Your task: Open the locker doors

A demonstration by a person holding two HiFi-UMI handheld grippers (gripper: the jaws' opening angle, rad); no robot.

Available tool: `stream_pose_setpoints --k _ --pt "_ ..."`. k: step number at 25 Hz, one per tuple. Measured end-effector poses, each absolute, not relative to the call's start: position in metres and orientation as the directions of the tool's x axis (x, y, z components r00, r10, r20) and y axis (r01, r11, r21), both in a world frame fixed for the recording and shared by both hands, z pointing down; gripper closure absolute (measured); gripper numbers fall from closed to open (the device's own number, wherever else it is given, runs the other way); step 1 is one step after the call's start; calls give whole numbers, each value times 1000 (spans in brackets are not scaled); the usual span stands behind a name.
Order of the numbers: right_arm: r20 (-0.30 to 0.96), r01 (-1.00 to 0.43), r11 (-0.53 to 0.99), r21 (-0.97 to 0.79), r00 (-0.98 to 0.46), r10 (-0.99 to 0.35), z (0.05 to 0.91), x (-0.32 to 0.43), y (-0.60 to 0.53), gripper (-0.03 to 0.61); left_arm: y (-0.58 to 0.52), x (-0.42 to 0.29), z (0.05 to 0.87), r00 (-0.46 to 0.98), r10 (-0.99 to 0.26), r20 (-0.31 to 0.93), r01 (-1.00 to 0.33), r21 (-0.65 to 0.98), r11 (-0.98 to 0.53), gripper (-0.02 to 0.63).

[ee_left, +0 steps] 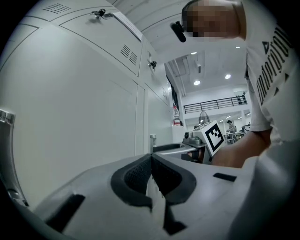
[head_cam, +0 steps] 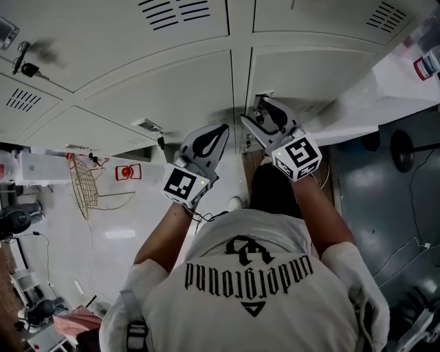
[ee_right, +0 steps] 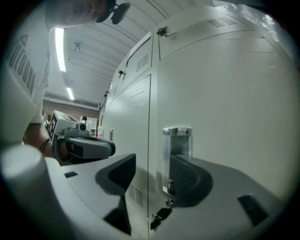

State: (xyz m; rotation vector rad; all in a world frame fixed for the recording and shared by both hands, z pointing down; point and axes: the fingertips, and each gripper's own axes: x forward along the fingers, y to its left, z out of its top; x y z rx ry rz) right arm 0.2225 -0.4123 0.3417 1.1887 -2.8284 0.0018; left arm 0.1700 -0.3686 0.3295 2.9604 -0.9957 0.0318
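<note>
Jaws of the right gripper (ee_right: pixel 153 164) stood wide apart and level, facing the lockers, with the chrome handle (ee_right: pixel 176 149) of the right door (ee_right: pixel 225 89) between them. The handle sat just beside the pad of the right-hand jaw, and whether the two touched could not be told. The other jaw stood clear of it, over the seam between the doors, so nothing was clamped. A key (ee_right: pixel 161 214) hung in the lock just below the handle.

Jaws of the left gripper (ee_left: pixel 151 158) were closed, their tips meeting with nothing between them. This gripper was held level, close in front of the left door (ee_left: pixel 70 108), just beside the right gripper.

From the head view both doors were shut, flush with the lockers around them. The right door lay ahead of the right gripper and the left door ahead of the left gripper. The person stood close to the lockers with both arms stretched forward. Louvred vents (head_cam: pixel 175 12) showed on the upper doors.
</note>
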Motion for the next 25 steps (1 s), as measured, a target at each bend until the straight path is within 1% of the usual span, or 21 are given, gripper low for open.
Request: stream_pose_setpoints --k 6,18,25 --pt "71 -691 722 8 -720 -690 343 217 -421 333 -377 171 334 794 -607 15 -607 -4 -794 607" --pt "43 -720 694 -8 -694 -719 343 217 -424 333 -375 164 329 788 -616 -4 -616 8 -788 607" --pt "39 -740 673 -7 -673 -739 343 220 -403 333 -361 157 324 792 -610 -11 -610 4 -792 607"
